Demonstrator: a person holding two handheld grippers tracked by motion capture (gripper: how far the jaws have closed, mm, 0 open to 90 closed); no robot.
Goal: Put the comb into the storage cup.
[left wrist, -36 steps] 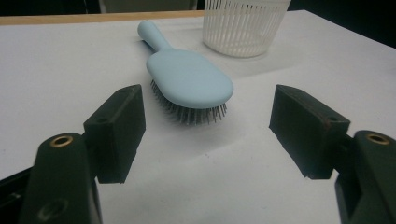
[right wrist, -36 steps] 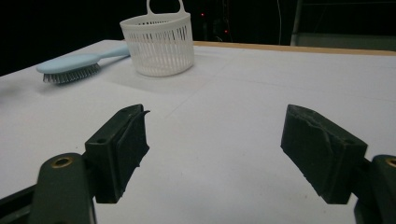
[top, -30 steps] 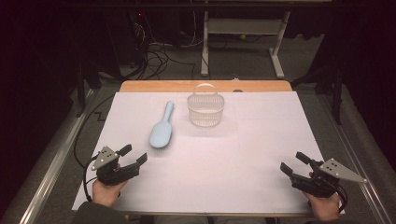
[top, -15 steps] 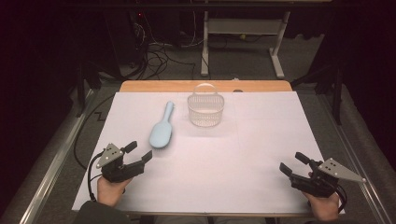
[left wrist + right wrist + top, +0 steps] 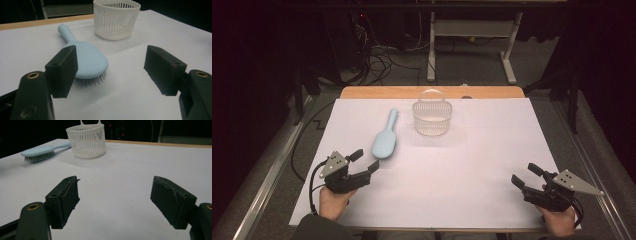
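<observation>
A light blue hairbrush lies bristles down on the white table cover, its handle pointing away toward the far edge. To its right stands a white slatted basket with an upright handle, nothing visible inside. My left gripper is at the front left, open with nothing between its fingers, its tips a short way from the brush head. In the left gripper view the hairbrush sits just beyond the left jaw, the basket behind it. My right gripper rests at the front right, open with nothing in it, facing the basket and hairbrush from afar.
The white cover spans the table, with a strip of wooden tabletop along the far edge. Metal rails run down both sides. Beyond the table lie dark floor, cables and a white frame leg.
My left gripper has edged a little forward and right, toward the brush head. The right gripper, the brush and the basket have stayed put.
</observation>
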